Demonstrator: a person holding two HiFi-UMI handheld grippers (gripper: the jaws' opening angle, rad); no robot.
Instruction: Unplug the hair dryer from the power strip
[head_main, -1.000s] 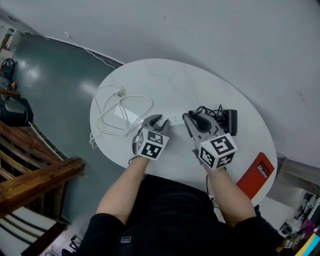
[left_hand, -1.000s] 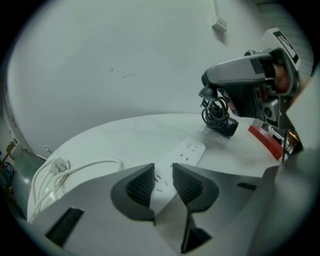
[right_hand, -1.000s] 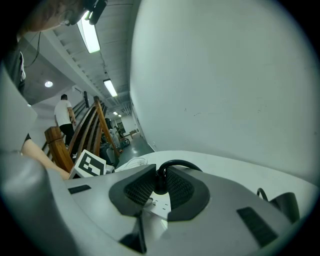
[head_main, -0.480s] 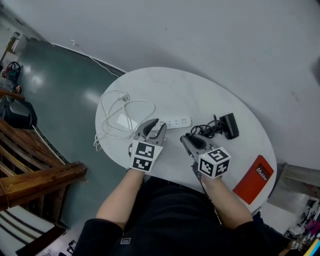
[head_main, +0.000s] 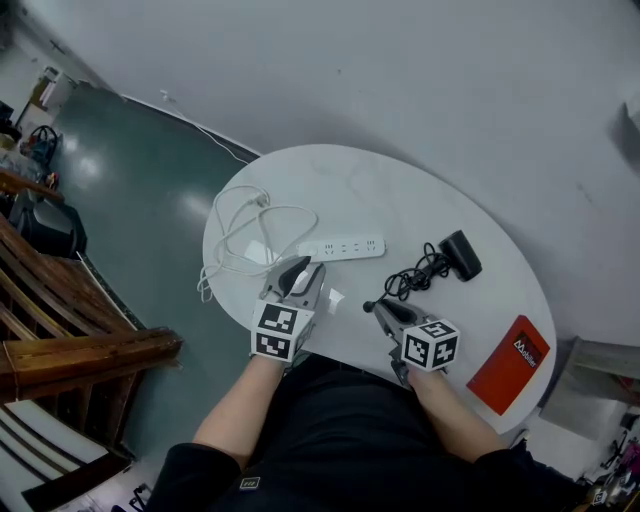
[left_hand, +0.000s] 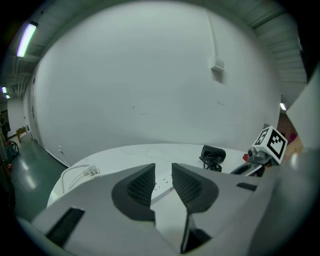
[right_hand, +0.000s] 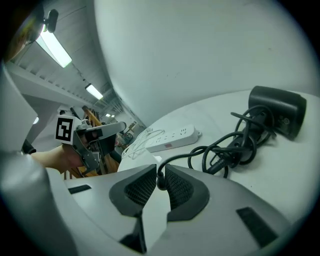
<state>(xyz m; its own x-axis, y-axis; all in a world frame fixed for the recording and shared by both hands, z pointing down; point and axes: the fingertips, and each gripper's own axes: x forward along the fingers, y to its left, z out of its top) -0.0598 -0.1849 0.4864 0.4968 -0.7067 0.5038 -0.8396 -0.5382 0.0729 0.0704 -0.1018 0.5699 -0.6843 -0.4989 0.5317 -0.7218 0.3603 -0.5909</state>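
The white power strip (head_main: 342, 247) lies on the round white table (head_main: 400, 185) with nothing plugged in. The black hair dryer (head_main: 460, 254) rests to its right, its cord (head_main: 415, 277) looped toward me. My right gripper (head_main: 374, 307) is shut on the cord's plug end (right_hand: 161, 181), well clear of the strip (right_hand: 172, 139). My left gripper (head_main: 302, 281) hovers near the strip's left end, its jaws closing with nothing between them. In the left gripper view the strip (left_hand: 161, 188) shows beyond the left gripper (left_hand: 162, 181).
The strip's own white cable (head_main: 245, 228) lies coiled at the table's left side and hangs over the edge. A red box (head_main: 512, 360) sits at the table's right rim. Wooden furniture (head_main: 80, 350) stands on the floor to the left.
The right gripper drew back toward me with the plug, away from the strip, trailing the cord. The left gripper pulled back from the strip and rose.
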